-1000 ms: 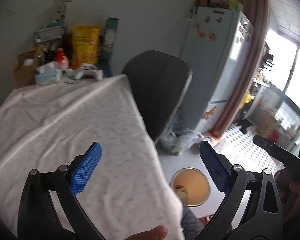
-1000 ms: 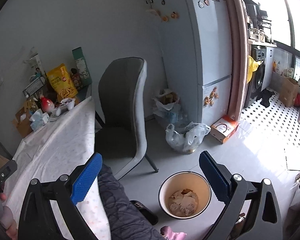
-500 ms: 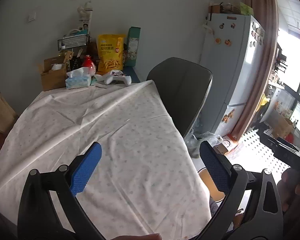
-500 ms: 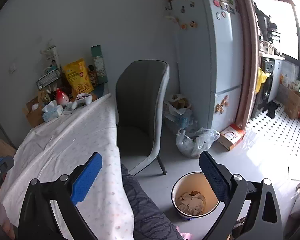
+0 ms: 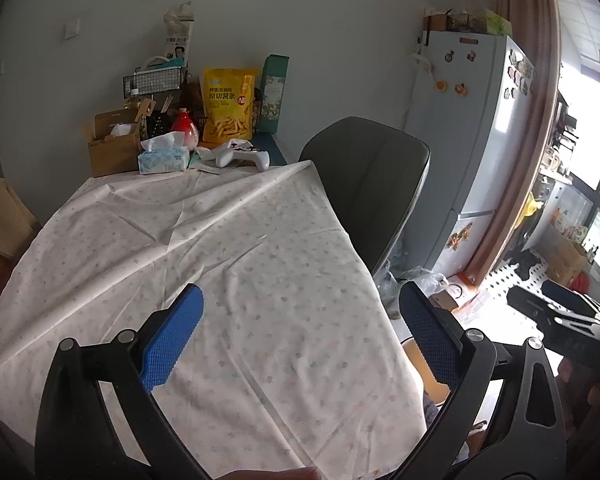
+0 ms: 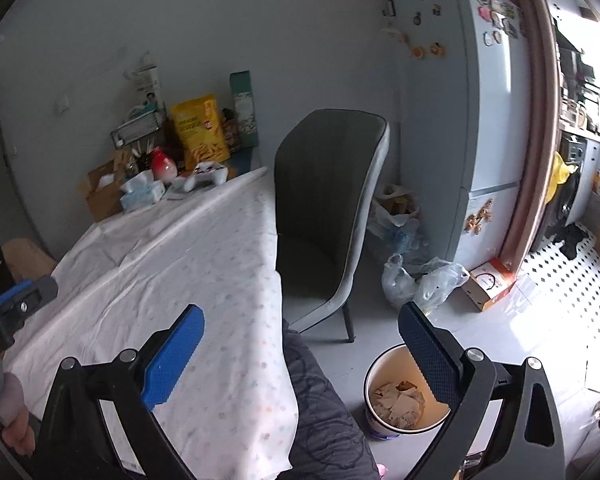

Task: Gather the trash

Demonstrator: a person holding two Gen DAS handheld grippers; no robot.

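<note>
Both views have swung up off the floor toward the white dotted tablecloth (image 5: 228,248); your left gripper (image 5: 300,336) and right gripper (image 6: 300,354) hang empty, fingers apart; the round cream bin of crumpled paper (image 6: 396,400) sits lower right, nearer your right; no loose trash shows on the cloth.

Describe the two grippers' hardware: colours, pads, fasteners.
Both match: the left gripper and right gripper have black curved linkage frames with silver round bolts and blue textured rectangular pads on the jaws. No cables visible.
</note>
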